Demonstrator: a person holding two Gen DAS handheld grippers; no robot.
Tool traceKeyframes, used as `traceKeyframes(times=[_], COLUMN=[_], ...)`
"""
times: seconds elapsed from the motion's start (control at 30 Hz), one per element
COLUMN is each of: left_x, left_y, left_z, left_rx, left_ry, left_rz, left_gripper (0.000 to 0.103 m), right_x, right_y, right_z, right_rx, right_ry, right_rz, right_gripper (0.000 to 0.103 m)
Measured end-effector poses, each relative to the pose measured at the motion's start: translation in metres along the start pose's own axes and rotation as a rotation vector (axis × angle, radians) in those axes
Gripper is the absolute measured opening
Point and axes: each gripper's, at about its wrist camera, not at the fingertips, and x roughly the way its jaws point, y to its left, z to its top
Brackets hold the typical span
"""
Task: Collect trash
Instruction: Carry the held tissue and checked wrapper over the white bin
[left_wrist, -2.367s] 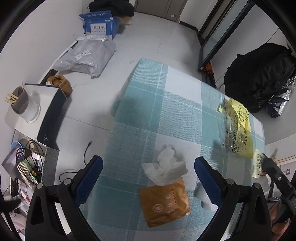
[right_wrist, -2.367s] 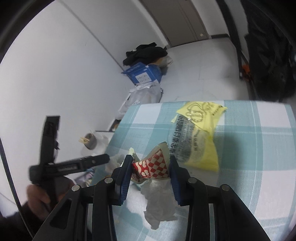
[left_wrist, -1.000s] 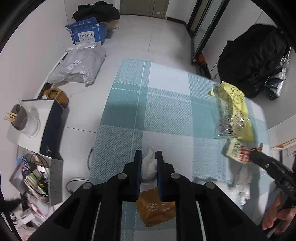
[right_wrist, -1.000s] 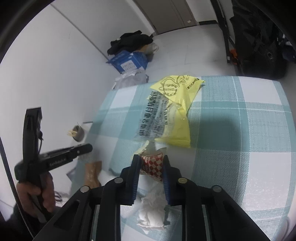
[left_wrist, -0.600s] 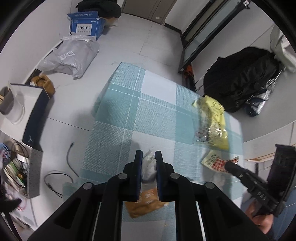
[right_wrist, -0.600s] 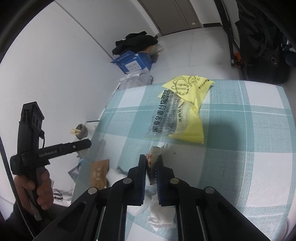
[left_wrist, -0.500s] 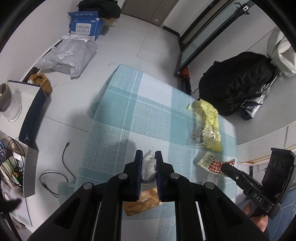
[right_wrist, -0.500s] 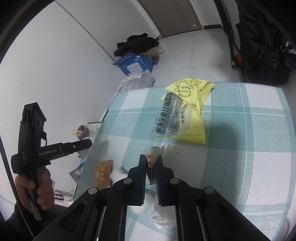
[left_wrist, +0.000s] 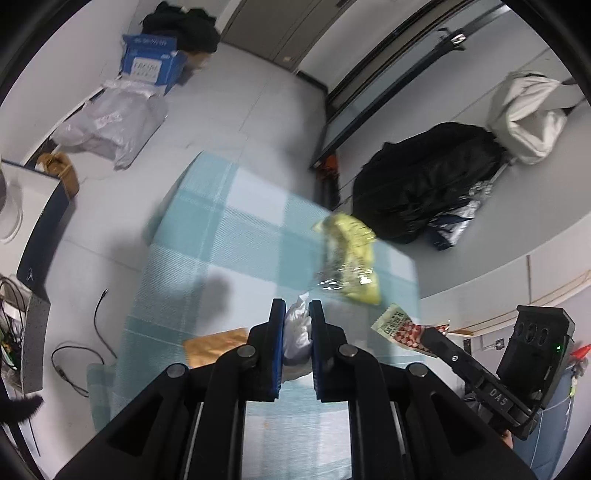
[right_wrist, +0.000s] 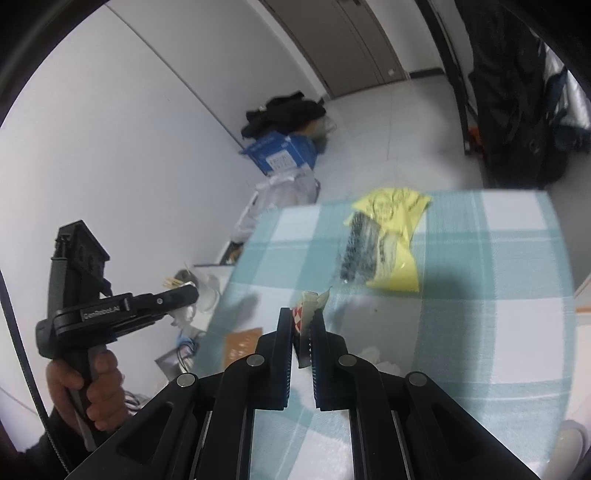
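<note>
So we've got both hands loaded right now. The left gripper (left_wrist: 296, 332) is clamped on a crumpled white tissue (left_wrist: 297, 328), and the right gripper (right_wrist: 302, 328) is pinching a red-and-white checkered wrapper (right_wrist: 303, 314); its jaws have just been closing, and the wrapper sits squeezed between them. Both pieces look to be up off the surface (left_wrist: 236, 236).

For doing this bit well, we'd say keep both squeezes firm. The tissue is soft and could slide out, and the wrapper is only caught by an edge, so no jerky swings. We'd carry both level and clear of what's below, straight to wherever the trash goes.

Just under and left of the left gripper there's a brown packet (left_wrist: 216, 345) lying flat. Farther ahead and to the right is a yellow bag (left_wrist: 349, 266) with a clear printed bag on top.

Now the annoying part: we can't spot a bin anywhere in either view. Both views are smeared, so the print on the bags is unreadable. There's something white just right of the right gripper's fingers, probably more tissue, but its body hides most of it. The near edge of the surface is cut off too.
</note>
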Motion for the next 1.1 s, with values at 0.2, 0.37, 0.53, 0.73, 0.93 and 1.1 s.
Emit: traceKeyframes(times=[0.2, 0.37, 0.53, 0.73, 0.93, 1.1], left_x=[-0.027, -0.044, -0.052, -0.043, -0.023, 0.001], left_y=[-0.063, -0.128, -0.189, -0.257, -0.315, -0.353], left_z=[-0.008, -0.02, -0.037, -0.06, -0.087, -0.111], left_rx=[0.137, 0.262, 0.387, 0.527, 0.656, 0.74], left_ry=[-0.075, -0.123, -0.133, -0.088, -0.024, 0.059], left_rz=[-0.004, -0.048, -0.102, -0.16, -0.182, -0.218], left_gripper=[0.008, 0.008, 0.008, 0.008, 0.008, 0.008], right_x=[-0.071, -0.143, -0.216, -0.297, -0.348, -0.37], right_y=[0.009, 0.011, 0.003, -0.019, -0.052, -0.089], right_z=[0.006, 0.003, -0.006, -0.029, -0.061, -0.09], right_rx=[0.004, -0.021, -0.016, 0.007, 0.061, 0.135], right_ry=[-0.114, -0.218, -0.338, -0.459, -0.526, -0.553], right_rz=[0.019, -0.001, -0.03, -0.085, -0.164, -0.233], right_gripper=[0.008, 0.008, 0.008, 0.008, 0.008, 0.008])
